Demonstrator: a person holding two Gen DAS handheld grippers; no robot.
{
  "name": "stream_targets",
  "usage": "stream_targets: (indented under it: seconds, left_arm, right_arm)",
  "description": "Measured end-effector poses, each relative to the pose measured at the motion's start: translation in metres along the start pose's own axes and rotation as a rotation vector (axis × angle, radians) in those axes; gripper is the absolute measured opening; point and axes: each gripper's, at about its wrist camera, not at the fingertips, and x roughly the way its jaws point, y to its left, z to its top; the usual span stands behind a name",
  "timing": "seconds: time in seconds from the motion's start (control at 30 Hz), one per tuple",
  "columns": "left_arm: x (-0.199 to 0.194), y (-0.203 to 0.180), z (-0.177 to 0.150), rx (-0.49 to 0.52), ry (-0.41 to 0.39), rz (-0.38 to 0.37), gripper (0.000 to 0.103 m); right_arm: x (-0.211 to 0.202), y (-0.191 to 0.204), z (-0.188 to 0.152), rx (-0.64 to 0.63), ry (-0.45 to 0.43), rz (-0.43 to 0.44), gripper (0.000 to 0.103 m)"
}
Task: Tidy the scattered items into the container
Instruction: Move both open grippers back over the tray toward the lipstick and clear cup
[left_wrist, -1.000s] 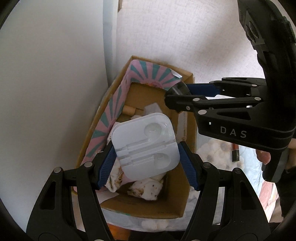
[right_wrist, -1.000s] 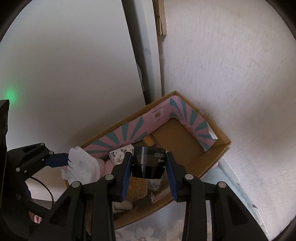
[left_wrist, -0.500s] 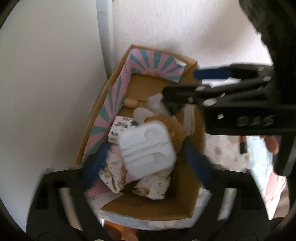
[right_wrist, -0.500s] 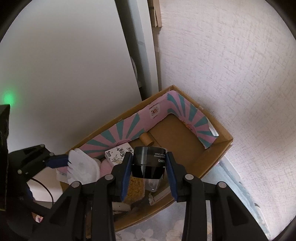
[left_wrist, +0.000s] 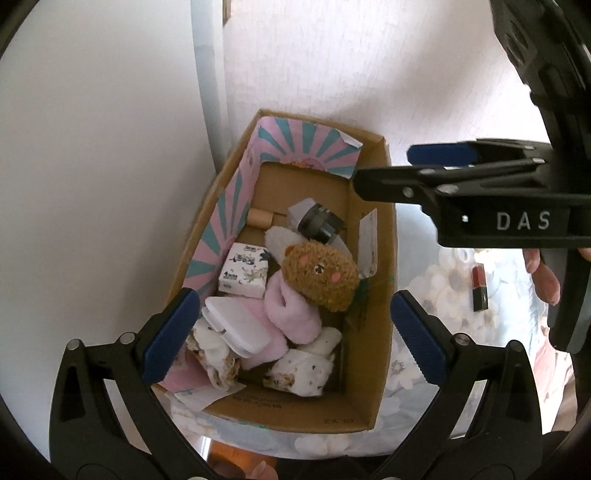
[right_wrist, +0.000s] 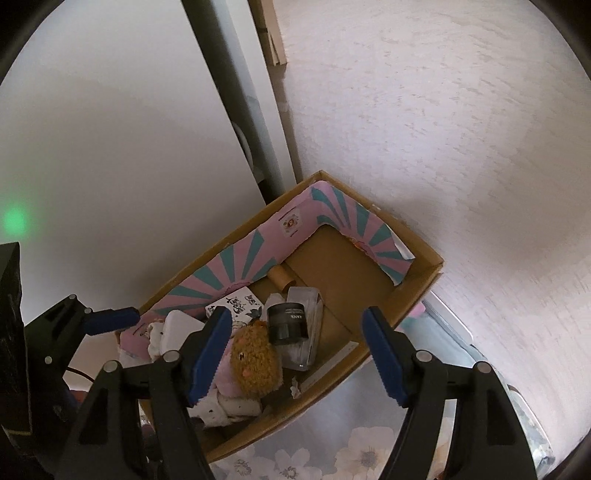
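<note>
A cardboard box with a pink and teal lining stands against the wall. Inside lie a white plastic tray, a black jar, a brown plush toy, a small printed white box and pink and white cloths. My left gripper hangs wide open above the near end of the box, empty. My right gripper hovers over the box with its jaws opening and nothing between the pads; the jar lies below them.
White walls and a grey door frame close in behind the box. The box rests on a floral cloth. A red and black lipstick lies on the cloth to the right of the box. A person's fingers show at the right.
My left gripper opened and the white tray dropped into the box. My right gripper let go of the black jar, which now lies in the box.
</note>
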Motion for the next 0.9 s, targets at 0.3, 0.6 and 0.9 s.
stream_targets:
  seconds: [0.3, 0.6, 0.9]
  left_arm:
    - [-0.023, -0.015, 0.002, 0.039, -0.037, -0.004, 0.103]
    - [-0.063, -0.039, 0.014, 0.102, -0.112, -0.037, 0.103]
    - [-0.089, -0.1, 0.025, 0.243, -0.17, -0.133, 0.103]
  right_arm:
    - [-0.032, -0.013, -0.013, 0.039, -0.047, -0.034, 0.069]
    - [-0.089, -0.035, -0.044, 0.076, -0.095, -0.101, 0.069]
    - [-0.153, -0.081, -0.099, 0.197, -0.153, -0.157, 0.069]
